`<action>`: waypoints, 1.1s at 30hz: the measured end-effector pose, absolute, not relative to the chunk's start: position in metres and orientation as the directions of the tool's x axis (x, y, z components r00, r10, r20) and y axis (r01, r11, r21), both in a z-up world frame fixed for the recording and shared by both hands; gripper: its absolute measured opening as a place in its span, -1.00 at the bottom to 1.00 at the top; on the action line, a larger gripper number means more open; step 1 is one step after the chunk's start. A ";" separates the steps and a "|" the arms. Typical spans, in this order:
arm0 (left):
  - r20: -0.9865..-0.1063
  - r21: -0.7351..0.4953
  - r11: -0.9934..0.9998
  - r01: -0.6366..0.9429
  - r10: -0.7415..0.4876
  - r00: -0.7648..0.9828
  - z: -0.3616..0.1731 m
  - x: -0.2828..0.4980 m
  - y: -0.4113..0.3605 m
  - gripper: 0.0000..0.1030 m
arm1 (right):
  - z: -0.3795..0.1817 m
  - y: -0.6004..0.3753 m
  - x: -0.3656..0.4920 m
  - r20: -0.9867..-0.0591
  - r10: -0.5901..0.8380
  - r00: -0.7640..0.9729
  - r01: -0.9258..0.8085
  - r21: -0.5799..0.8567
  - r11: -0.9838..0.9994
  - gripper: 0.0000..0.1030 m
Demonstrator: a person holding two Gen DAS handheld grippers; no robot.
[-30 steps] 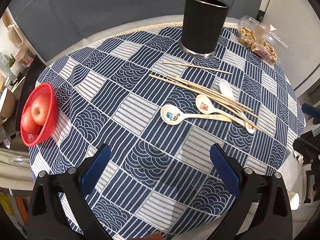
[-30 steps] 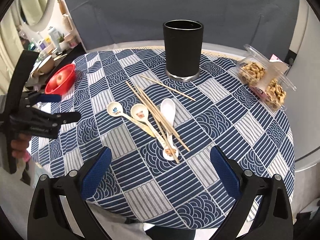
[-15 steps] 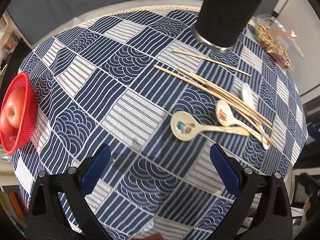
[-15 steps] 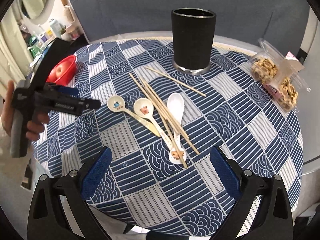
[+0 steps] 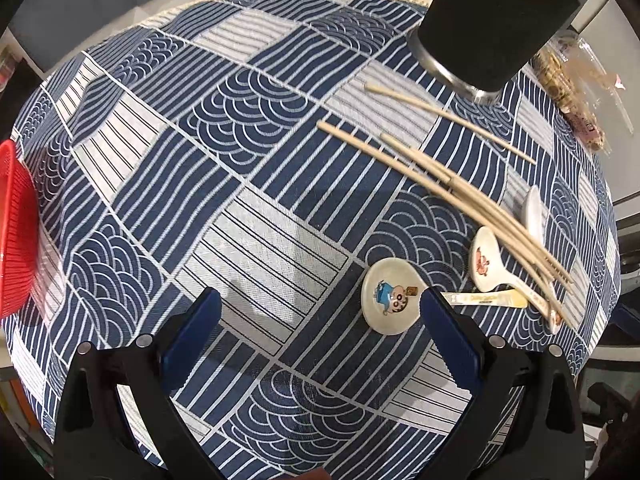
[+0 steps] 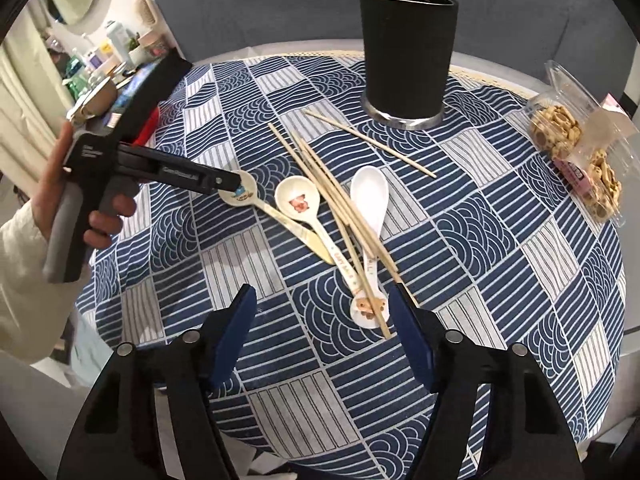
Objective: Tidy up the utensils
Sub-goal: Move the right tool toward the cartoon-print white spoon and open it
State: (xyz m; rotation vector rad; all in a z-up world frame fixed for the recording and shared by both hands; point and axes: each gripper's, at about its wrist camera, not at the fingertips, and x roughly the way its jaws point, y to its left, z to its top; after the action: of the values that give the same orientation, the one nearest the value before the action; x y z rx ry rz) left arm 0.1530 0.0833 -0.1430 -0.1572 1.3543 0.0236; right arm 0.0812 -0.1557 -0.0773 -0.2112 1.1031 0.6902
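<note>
L gripper [image 5: 320,320] open, prob. over spoon [image 5: 390,296]

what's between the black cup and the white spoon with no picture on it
In the right wrist view, one loose chopstick lies slantwise on the tablecloth between the black cup and the plain white spoon; otherwise only cloth.

L wrist cam: black holder [image 5: 492,20] top cut by frame; red basket [image 5: 16,232] half off-edge. My R cam: L gripper tip [image 6: 230,180] hides cartoon spoon [image 6: 244,194] bowl partly.
</note>
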 end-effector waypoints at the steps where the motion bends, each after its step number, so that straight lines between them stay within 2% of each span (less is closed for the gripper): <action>1: -0.975 -0.097 0.990 -0.101 -0.074 0.208 -0.146 0.153 0.082 0.88 | -0.077 -0.155 0.081 -0.871 0.414 0.263 -0.612 0.182 0.770 0.15; 2: -0.985 -0.057 0.994 -0.092 -0.041 0.166 -0.154 0.153 0.080 0.88 | -0.077 -0.155 0.082 -0.871 0.416 0.261 -0.613 0.183 0.769 0.13; 4: -0.981 0.006 0.998 -0.066 0.018 0.192 -0.156 0.150 0.075 0.91 | -0.076 -0.155 0.082 -0.868 0.424 0.258 -0.618 0.189 0.763 0.11; 14: -0.978 -0.006 0.998 -0.069 0.008 0.209 -0.161 0.146 0.076 0.87 | -0.080 -0.143 0.080 -0.865 0.434 0.251 -0.673 0.166 0.721 0.04; 21: -0.972 -0.020 1.000 0.013 -0.022 0.233 -0.145 0.136 0.070 0.41 | -0.098 -0.116 0.085 -0.855 0.447 0.263 -0.789 0.077 0.610 0.03; 22: -0.972 -0.021 1.000 0.018 -0.024 0.235 -0.144 0.135 0.069 0.38 | -0.100 -0.112 0.085 -0.855 0.450 0.259 -0.806 0.066 0.589 -0.04; 24: -0.971 -0.028 0.998 0.049 -0.039 0.237 -0.141 0.133 0.064 0.15 | -0.108 -0.098 0.087 -0.856 0.455 0.246 -0.852 0.034 0.523 -0.11; 29: -0.970 -0.044 0.997 0.070 -0.060 0.237 -0.137 0.130 0.054 -0.05 | -0.126 -0.075 0.094 -0.871 0.448 0.204 -0.910 0.001 0.416 -0.34; 31: -0.967 -0.061 0.995 0.073 -0.077 0.242 -0.141 0.133 0.062 -0.32 | -0.132 -0.069 0.095 -0.877 0.443 0.184 -0.926 -0.003 0.378 -0.45; 33: -0.966 -0.108 0.992 0.068 -0.121 0.229 -0.139 0.134 0.063 -0.65 | -0.139 -0.065 0.097 -0.885 0.427 0.186 -0.935 -0.025 0.354 -0.46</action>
State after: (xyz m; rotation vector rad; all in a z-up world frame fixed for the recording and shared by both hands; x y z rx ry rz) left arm 0.1343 0.0634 -0.1392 -0.0456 1.3332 -0.1301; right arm 0.0967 -0.0646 -0.1385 -0.6720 0.9310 1.0677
